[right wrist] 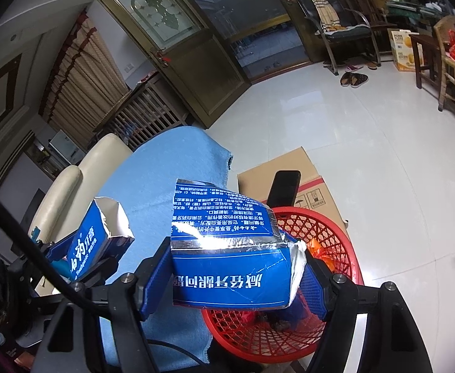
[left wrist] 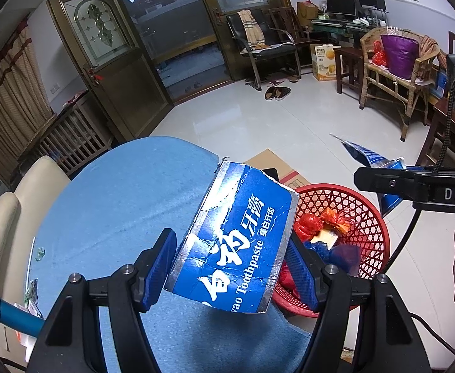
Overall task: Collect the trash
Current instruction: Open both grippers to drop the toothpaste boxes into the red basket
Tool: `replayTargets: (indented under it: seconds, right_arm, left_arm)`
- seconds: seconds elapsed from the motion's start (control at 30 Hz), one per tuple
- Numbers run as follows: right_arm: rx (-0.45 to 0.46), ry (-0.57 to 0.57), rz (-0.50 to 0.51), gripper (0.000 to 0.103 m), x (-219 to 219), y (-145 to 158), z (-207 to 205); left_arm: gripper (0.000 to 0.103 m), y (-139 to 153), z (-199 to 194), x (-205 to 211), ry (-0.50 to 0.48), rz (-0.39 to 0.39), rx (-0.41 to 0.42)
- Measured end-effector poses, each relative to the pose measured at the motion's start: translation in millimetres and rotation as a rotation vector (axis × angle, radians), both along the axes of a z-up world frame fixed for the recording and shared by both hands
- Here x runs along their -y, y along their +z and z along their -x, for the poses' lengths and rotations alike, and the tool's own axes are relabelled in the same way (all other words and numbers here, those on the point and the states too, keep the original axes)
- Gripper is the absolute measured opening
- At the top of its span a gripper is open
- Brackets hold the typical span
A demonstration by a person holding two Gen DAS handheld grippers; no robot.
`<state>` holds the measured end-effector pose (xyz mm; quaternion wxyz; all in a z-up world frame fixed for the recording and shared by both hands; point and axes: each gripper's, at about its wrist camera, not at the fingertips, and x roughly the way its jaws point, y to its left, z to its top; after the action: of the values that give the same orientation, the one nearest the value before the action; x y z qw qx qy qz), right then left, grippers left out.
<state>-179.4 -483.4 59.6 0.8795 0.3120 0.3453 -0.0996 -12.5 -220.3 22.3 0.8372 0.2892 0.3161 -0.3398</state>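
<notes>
My left gripper (left wrist: 232, 272) is shut on a torn piece of blue toothpaste box (left wrist: 236, 236), held above the edge of the blue cloth-covered table (left wrist: 112, 205). My right gripper (right wrist: 233, 275) is shut on another torn blue toothpaste box piece (right wrist: 227, 258), held over the near rim of the red mesh trash basket (right wrist: 336, 227). The basket (left wrist: 364, 217) holds red, orange and blue wrappers. The left gripper with its box piece shows in the right wrist view (right wrist: 99, 242) at the left. The right gripper's body (left wrist: 414, 183) and its box piece (left wrist: 370, 158) show at right in the left wrist view.
A flat cardboard box (right wrist: 292, 171) lies on the tiled floor behind the basket, with a black phone-like object (right wrist: 285, 186) on it. A cream chair (right wrist: 81, 174) stands left of the table. Small scraps (left wrist: 37, 255) lie on the cloth. Chairs and slippers (left wrist: 277, 91) stand farther off.
</notes>
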Motion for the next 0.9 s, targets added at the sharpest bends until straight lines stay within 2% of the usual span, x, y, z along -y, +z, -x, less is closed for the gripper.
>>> replayTargets:
  seconds: [0.5, 0.9]
  right_arm:
    - [-0.038, -0.012, -0.064, 0.077, 10, -18, -12]
    - [-0.056, -0.017, -0.169, 0.077, 25, -40, -17]
  left_arm:
    - [0.072, -8, -4, -2, -0.043, 0.011, -0.036]
    - [0.072, -13, -11, -5, -0.073, 0.015, -0.068]
